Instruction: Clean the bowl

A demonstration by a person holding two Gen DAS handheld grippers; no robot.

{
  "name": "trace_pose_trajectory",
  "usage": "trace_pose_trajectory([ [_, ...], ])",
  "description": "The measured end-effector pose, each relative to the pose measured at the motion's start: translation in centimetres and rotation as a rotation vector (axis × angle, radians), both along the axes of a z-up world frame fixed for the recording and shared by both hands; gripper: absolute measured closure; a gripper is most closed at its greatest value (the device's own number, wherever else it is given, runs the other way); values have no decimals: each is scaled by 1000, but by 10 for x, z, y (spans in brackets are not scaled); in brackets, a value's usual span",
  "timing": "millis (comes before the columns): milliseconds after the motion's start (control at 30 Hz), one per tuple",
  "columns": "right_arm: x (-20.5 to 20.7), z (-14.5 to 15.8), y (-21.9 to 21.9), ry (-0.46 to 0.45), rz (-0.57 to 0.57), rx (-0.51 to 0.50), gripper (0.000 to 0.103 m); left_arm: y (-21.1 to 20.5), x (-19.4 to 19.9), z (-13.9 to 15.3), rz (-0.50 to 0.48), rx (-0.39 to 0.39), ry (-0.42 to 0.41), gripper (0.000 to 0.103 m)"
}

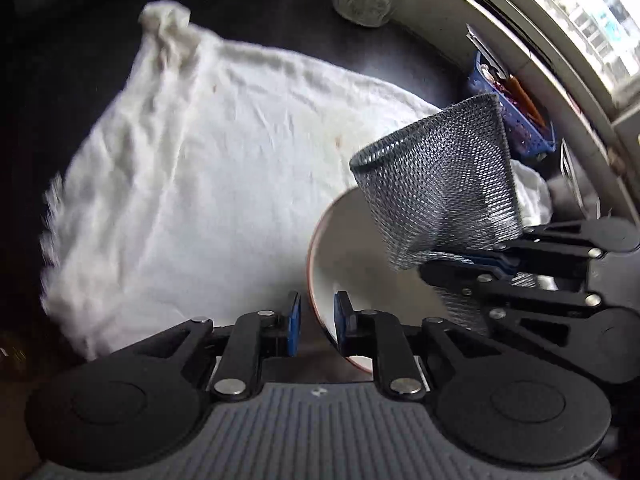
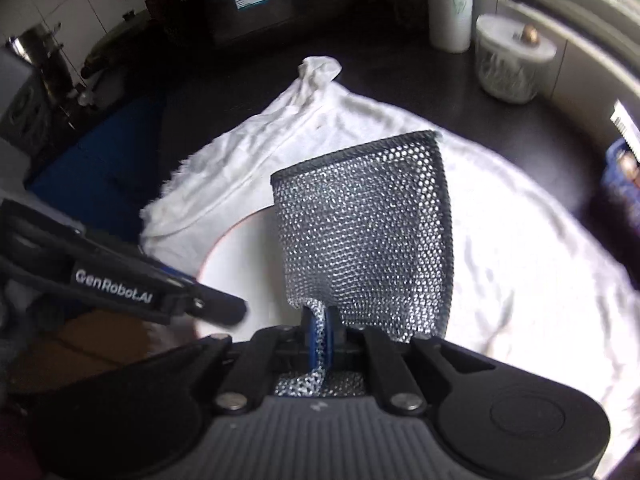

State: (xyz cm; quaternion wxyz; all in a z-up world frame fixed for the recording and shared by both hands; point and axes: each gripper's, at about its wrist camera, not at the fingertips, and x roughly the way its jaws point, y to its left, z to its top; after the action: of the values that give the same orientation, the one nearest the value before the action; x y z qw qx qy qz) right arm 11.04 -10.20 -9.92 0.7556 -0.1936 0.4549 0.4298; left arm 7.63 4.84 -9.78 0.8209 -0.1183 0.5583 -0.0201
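On the white cloth (image 1: 192,168): our bowl (image 1: 348,256), tilted.
Left gripper (image 1: 318,320): pads apart astride the rim, we judge to steady it.
Right gripper (image 2: 320,340): clamped on mesh scrubber (image 2: 368,232), poised above for scrubbing.

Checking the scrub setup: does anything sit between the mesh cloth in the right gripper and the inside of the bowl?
Nothing visible does. The mesh cloth, pinched in the right gripper, hangs over the bowl; the left gripper straddles only the near rim.
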Motion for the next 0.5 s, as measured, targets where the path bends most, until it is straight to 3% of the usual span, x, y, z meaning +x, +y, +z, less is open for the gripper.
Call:
trace_pose_trajectory([
  [67,3,2,1,-20,28,-22,98,-1,10,3,-64,28,-19,87],
  [167,1,-2,8,-61,76,-77,98,8,19,0,-75,-25,-16,87],
  [233,-1,-6,12,-73,100,-102,99,17,18,-8,-32,-92,15,95],
  [333,-2,-12,13,-29,93,-83,99,20,8,-15,22,-136,35,95],
  [500,-10,-22,12,81,47,-22,99,23,-17,-31,219,-263,94,95],
])
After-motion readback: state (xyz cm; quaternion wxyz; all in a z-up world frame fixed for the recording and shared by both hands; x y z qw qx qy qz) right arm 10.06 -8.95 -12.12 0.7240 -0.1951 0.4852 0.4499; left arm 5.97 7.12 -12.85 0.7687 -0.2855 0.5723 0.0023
